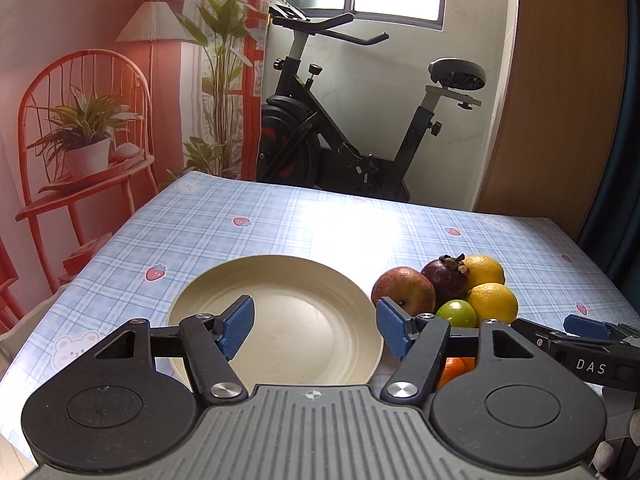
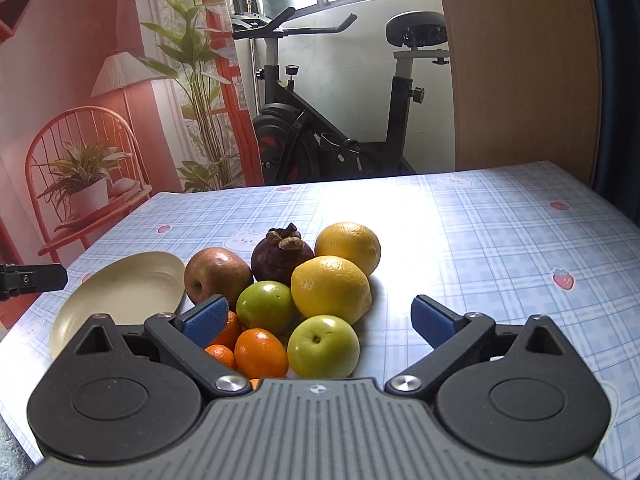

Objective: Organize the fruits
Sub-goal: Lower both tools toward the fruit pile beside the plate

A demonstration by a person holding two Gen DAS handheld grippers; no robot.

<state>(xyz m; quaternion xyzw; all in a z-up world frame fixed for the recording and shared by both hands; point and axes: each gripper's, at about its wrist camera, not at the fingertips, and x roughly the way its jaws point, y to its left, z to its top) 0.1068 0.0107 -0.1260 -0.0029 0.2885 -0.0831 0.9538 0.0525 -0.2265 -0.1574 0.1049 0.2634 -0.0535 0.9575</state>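
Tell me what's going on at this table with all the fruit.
A person holds a two-finger gripper in each hand over a checked tablecloth. The left gripper is open above an empty cream plate. The right gripper is open over a pile of fruit beside the plate: a red apple, a mangosteen, two lemons, green fruits and small oranges. Nothing is gripped yet, and no fruit is on the plate.

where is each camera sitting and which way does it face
Left wrist: rides the left gripper, facing forward over the empty plate; its jaws stand open, and the right gripper pokes in at the right edge.
Right wrist: rides the right gripper, facing the fruit pile; jaws open.
Shared: the plate, the pile, the checked tablecloth, the exercise bike.
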